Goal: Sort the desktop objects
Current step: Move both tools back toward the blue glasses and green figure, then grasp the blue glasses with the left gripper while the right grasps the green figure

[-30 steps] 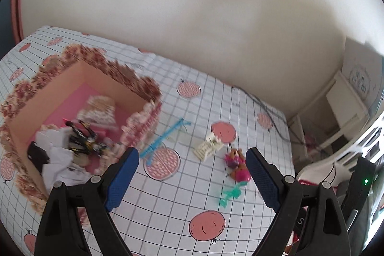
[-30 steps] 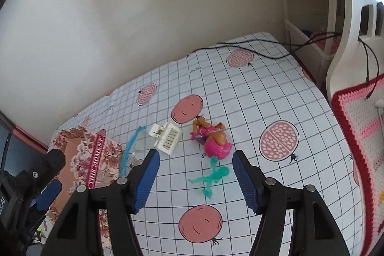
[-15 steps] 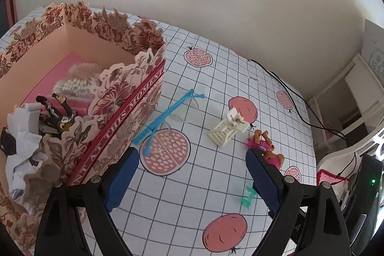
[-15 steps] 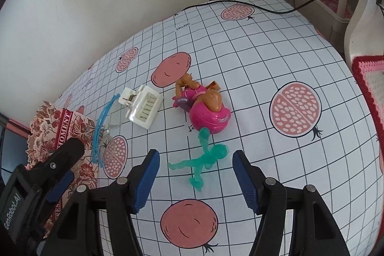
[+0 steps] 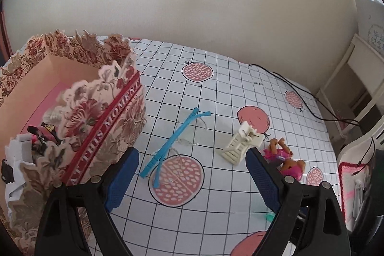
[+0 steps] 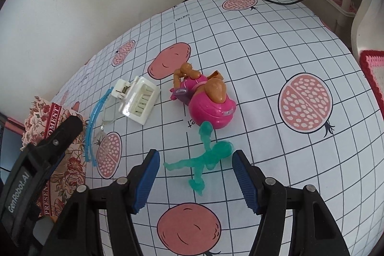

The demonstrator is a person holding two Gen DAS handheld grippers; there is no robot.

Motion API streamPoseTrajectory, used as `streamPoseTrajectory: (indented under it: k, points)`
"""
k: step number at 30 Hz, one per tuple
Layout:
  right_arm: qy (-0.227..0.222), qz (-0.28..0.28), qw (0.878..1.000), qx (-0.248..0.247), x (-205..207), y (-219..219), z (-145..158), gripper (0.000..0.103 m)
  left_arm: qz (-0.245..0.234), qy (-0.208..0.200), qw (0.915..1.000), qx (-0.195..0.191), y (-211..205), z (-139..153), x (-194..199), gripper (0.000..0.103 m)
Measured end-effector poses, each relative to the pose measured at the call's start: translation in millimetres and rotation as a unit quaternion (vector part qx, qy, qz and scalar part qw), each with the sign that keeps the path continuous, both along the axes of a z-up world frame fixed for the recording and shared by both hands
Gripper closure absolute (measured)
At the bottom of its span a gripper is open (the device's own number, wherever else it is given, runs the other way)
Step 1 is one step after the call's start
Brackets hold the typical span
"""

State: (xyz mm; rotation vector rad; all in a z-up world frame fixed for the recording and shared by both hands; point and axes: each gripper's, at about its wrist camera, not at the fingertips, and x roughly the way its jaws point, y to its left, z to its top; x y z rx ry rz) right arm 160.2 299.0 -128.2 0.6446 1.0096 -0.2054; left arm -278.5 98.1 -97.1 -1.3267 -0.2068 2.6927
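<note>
Two handheld claws hang over a bench (image 6: 276,44) covered in a white grid cloth printed with pink fruit. Over the last second both have dropped closer to the cloth, so the toys now look much larger in each view.

The right claw (image 6: 194,176) is open and grips nothing. A translucent green figure (image 6: 206,157) lies flat between its blue pads, touching neither; its arm reaches toward the left pad and its head sits near the right one. Just beyond the claw lies a pink doll (image 6: 208,102), and beyond and to its left a white hair clip (image 6: 139,100).

The left claw (image 5: 192,181) is open wider and also empty. A pair of blue glasses (image 5: 172,140) lies just ahead of its gap, nearer the left pad. A floral box (image 5: 100,116), already holding odds and ends, stands right beside that left pad.

The descent seems to set up two pick-ups: the figure for the right claw, probably the glasses for the left, with the box the likely destination.
</note>
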Motion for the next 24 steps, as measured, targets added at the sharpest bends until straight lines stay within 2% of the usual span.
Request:
streamPoseTrajectory:
  k: [2, 6, 12, 14, 16, 20, 22, 24]
  points:
    - [-0.001, -0.003, 1.000, 0.000, 0, -2, 0, 0.037, -0.007, -0.004, 0.9999, -0.011, 4, -5, -3, 0.012]
    - [-0.005, -0.008, 1.000, 0.001, -1, -6, -1, 0.041, -0.009, -0.023, 0.9997, -0.005, 5, -17, -11, 0.012]
    - [-0.008, -0.014, 1.000, -0.005, 1, -6, -2, 0.045, -0.019, -0.023, 0.9989, -0.038, 17, -24, -22, 0.012]
    - [-0.009, -0.016, 1.000, -0.008, 1, -6, -2, 0.047, -0.023, -0.023, 0.9978, -0.057, 21, -28, -25, 0.015]
    - [-0.011, -0.018, 1.000, -0.005, 1, -8, -2, 0.049, -0.021, -0.022, 0.9963, -0.081, 22, -32, -27, 0.027]
    - [-0.016, -0.022, 1.000, 0.004, 0, -10, -3, 0.048, -0.028, -0.030, 0.9945, -0.096, 18, -40, -30, 0.037]
    - [-0.015, -0.022, 1.000, 0.002, 1, -9, -3, 0.048, -0.024, -0.037, 0.9933, -0.107, 16, -45, -32, 0.048]
    - [-0.015, -0.022, 1.000, 0.000, 2, -9, -3, 0.049, -0.020, -0.040, 0.9934, -0.106, 13, -48, -33, 0.051]
